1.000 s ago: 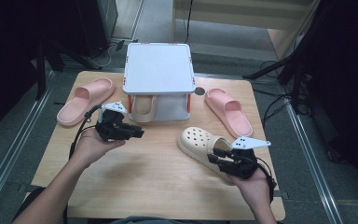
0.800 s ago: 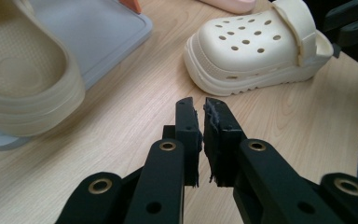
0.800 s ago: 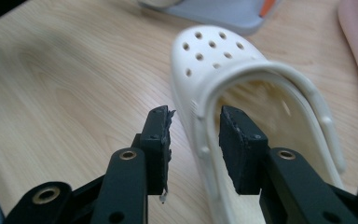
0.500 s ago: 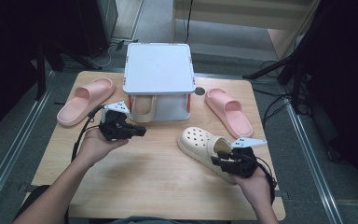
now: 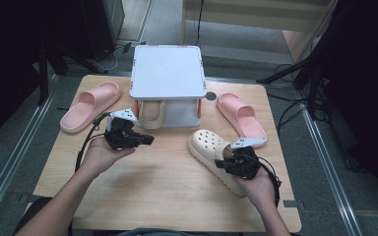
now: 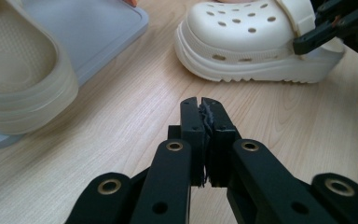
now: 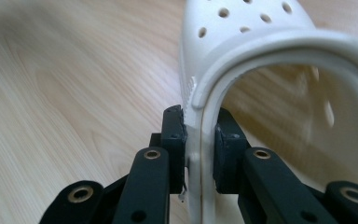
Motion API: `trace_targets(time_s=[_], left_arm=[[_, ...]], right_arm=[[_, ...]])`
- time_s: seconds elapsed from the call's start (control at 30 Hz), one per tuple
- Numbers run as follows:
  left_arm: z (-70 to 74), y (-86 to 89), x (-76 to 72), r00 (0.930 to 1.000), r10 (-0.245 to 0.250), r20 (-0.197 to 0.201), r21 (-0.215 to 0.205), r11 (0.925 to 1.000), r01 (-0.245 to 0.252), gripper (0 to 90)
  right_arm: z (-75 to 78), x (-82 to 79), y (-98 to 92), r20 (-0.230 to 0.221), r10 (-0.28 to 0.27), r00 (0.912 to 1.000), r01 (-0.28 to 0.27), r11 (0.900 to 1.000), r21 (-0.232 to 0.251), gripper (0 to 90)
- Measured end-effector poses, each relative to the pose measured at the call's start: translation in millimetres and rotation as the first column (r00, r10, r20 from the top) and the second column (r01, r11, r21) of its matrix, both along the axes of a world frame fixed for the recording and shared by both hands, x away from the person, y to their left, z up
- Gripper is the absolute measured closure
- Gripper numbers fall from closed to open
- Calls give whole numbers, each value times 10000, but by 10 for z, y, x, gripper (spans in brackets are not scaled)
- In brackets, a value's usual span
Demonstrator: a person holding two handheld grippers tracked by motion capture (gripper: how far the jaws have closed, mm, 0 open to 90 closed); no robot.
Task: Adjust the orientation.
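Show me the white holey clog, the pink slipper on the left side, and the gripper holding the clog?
white clog (image 5: 207, 144), high view, on its perforated toe.
left pink slipper (image 5: 86, 104), high view, on its strap.
right gripper (image 7: 199, 122), right gripper view, at its tips, shut on the clog's rim.

A two-level rack (image 5: 166, 73) stands at the back middle of the bench (image 5: 152, 196), with a sandal (image 5: 151, 112) on its lower level. One slide (image 5: 84, 105) lies to the rack's left, another slide (image 5: 241, 119) to its right. A clog (image 5: 210, 150) lies in front of the right slide. The left tool (image 5: 145, 139) is in front of the rack, left of the clog; the right tool (image 5: 221, 163) is at the clog's near end.
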State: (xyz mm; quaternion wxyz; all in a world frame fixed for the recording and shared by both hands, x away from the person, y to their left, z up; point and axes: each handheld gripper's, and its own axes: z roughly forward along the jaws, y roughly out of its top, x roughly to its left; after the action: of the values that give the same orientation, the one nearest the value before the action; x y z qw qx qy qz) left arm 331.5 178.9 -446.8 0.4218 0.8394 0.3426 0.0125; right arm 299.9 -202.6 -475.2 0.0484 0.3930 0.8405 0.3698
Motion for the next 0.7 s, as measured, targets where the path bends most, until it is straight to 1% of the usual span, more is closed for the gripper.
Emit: trace_targets(time_s=[0.1, 0.23, 0.3, 0.37, 0.43, 0.57, 0.63, 0.7], left_arm=[[-12, 5, -17, 10000, 59, 6, -45, 10000, -59, 880], [-44, -9, -48, 10000, 77, 7, -56, 10000, -77, 879], [-69, -28, -60, 10000, 95, 3, -23, 10000, -95, 878], [-101, -56, -73, 9999, 119, -18, -13, 9999, -119, 877], [-136, -95, -85, 10000, 87, -8, 95, 9999, -87, 875], [-212, -171, -97, 10000, 32, -18, 367, 9993, -31, 867], [-273, -194, -75, 9996, -57, -272, 322, 9995, 66, 864], [-334, -213, -56, 9993, 40, -359, 416, 9991, -25, 864]], right_arm=[[72, 21, 84, 12, -91, 10000, 91, 9995, 299, 788], [133, -5, 261, 171, 219, 9996, -226, 9988, 445, 787], [147, -18, 367, 253, 456, 9986, -468, 9977, 496, 786], [155, -31, 484, 276, 567, 9980, -581, 9969, 527, 786], [148, -37, 601, 377, 726, 9966, -743, 9962, 451, 786], [93, -28, 801, 310, 845, 9959, -855, 9958, 322, 785], [56, -24, 876, 226, 918, 9955, -926, 9950, 373, 785], [31, -33, 936, 273, 1043, 9942, -1051, 9940, 317, 784]])
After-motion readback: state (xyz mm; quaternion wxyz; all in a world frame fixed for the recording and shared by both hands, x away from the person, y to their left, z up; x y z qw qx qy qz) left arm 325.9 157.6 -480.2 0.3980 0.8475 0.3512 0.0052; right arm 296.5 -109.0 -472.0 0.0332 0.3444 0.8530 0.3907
